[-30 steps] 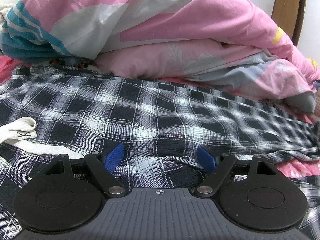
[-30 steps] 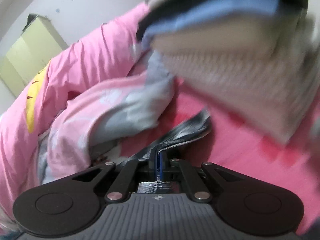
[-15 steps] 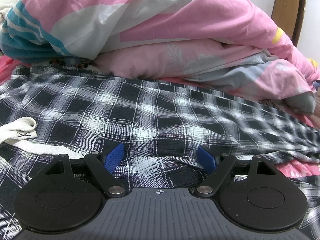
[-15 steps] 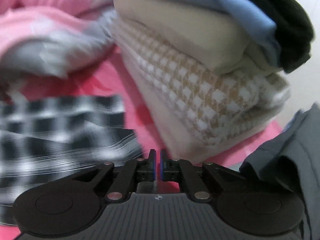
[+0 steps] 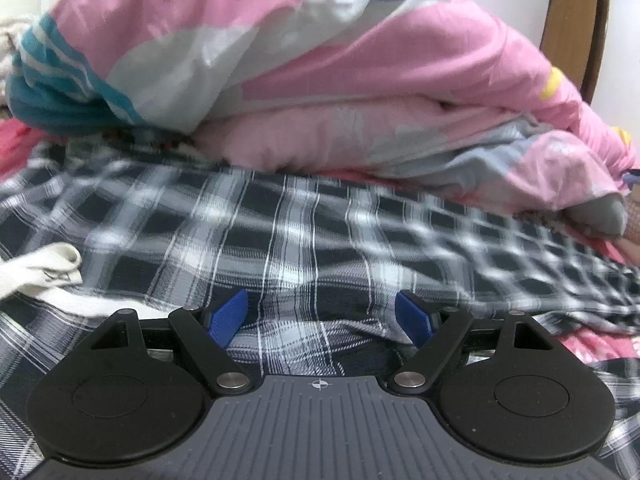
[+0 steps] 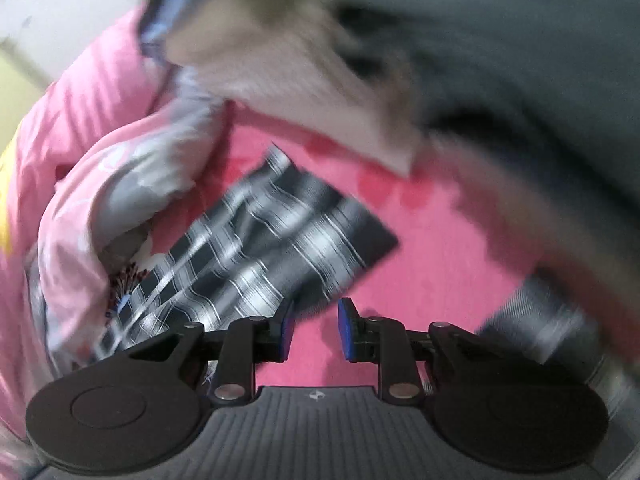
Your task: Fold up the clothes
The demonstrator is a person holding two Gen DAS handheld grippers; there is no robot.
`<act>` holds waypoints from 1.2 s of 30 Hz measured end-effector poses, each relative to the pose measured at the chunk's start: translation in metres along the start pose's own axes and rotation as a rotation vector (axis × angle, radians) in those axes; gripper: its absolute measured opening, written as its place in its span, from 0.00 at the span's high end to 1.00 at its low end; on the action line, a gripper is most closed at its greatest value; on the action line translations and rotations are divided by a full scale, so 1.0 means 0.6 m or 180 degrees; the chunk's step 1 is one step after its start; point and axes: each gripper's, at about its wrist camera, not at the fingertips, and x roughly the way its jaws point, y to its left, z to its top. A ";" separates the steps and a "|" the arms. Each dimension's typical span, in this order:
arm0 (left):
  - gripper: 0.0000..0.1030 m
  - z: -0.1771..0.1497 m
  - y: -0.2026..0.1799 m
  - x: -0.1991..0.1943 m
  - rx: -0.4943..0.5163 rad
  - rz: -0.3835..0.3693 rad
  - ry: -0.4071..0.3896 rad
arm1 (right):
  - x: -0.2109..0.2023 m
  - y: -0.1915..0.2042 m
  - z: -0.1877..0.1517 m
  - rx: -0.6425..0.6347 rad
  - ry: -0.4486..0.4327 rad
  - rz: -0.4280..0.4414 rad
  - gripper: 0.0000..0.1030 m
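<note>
A black-and-white plaid shirt (image 5: 304, 232) lies spread across the pink bed in the left wrist view. My left gripper (image 5: 322, 314) rests low on it, open, blue pads wide apart with a plaid fold between them. In the blurred right wrist view one end of the plaid shirt (image 6: 272, 248) lies flat on the pink sheet (image 6: 440, 248). My right gripper (image 6: 314, 330) is open just past that end, nothing between its pads.
A big pink, white and teal quilt (image 5: 320, 80) is heaped behind the shirt. A white cloth strap (image 5: 44, 272) lies at the left. A stack of folded clothes (image 6: 304, 68) and dark grey fabric (image 6: 520, 60) loom over the right gripper. A brown door (image 5: 572, 36) stands far right.
My right gripper, shut on the plaid edge a second ago, has let go, opened and swung fast. The left gripper stays open on the shirt, now shifting slightly with blur.
</note>
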 end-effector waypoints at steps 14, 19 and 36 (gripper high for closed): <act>0.33 -0.023 -0.239 -0.055 0.1857 -0.0572 -0.0198 | 0.055 -0.052 0.008 0.0262 -0.0167 0.0561 0.98; 0.49 -0.035 -0.289 -0.023 0.2164 -0.0657 0.0023 | 0.031 -0.045 0.011 0.0017 -0.0303 0.0660 1.00; 0.93 -0.056 -0.333 0.033 0.2508 -0.0665 0.0290 | -0.030 0.010 0.034 -0.0686 -0.0747 0.0669 1.00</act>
